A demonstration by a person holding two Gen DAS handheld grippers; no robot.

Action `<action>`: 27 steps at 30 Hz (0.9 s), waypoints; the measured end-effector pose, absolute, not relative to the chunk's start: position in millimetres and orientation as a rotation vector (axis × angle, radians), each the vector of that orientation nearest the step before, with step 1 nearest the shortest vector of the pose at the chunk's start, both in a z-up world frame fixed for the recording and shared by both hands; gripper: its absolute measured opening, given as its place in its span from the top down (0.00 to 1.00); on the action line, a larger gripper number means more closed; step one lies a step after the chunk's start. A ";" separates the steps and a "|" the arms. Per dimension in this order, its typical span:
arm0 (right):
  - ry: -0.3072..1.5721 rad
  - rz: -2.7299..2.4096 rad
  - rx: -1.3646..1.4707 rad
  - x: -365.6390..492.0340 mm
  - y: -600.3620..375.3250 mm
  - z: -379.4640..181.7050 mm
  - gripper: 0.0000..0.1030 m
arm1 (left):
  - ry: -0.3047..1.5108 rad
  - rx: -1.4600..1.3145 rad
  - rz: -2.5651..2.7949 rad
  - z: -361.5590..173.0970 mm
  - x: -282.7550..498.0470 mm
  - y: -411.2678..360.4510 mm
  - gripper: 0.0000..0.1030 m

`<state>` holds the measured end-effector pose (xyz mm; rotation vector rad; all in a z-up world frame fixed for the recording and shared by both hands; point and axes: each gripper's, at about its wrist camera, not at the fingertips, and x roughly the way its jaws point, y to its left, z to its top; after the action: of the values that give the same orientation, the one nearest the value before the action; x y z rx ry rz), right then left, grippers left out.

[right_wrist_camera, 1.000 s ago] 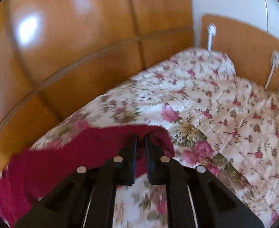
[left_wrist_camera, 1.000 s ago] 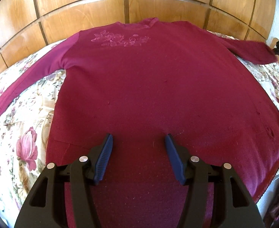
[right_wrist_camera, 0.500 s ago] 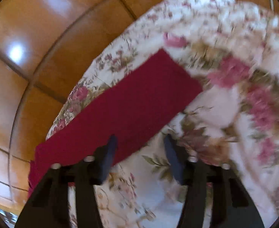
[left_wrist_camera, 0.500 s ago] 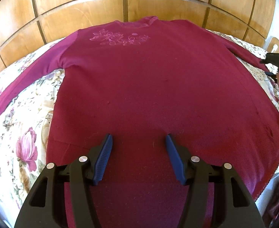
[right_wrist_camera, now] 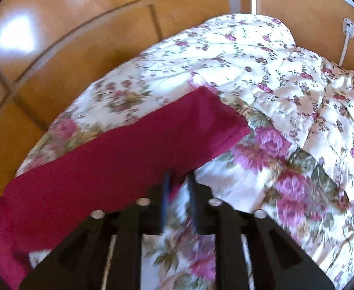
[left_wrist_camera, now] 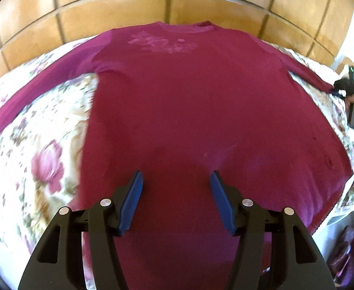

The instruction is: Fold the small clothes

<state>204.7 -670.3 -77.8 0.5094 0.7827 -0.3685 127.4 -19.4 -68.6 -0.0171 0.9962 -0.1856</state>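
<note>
sweater [left_wrist_camera: 201, 111] flat on bed [left_wrist_camera: 39, 169], neck toward headboard edge | left hand-held gripper [left_wrist_camera: 175, 181] wide, hovering over hem; right hand-held gripper [right_wrist_camera: 178, 181] narrow, pinching sleeve [right_wrist_camera: 128, 154] edge, likely to fold it inward

Black tool [left_wrist_camera: 176, 181], blue ribbed pads [left_wrist_camera: 131, 203], silver screws.

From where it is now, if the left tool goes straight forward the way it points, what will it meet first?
Probably the red sweater: the open left tool is over its lower part, aimed along the body toward the collar. How high it is above the cloth is unclear.
</note>
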 end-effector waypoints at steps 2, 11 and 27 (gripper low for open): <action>0.776 -0.316 0.493 189.1 -659.0 -74.5 0.45 | 0.991 -0.066 -0.162 -63.8 119.7 -2.4 0.44; 0.925 0.280 0.394 97.0 -538.8 -82.9 0.45 | 1.014 -0.288 -0.063 -69.6 94.4 70.4 0.41; 0.979 0.460 0.101 -16.0 -458.2 -68.5 0.94 | 0.962 -0.198 -0.235 -56.8 75.4 80.1 0.92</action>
<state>-16.0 -458.2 -68.5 0.1014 0.9795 0.4596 75.4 80.1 -56.8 -0.1979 0.9617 -0.2355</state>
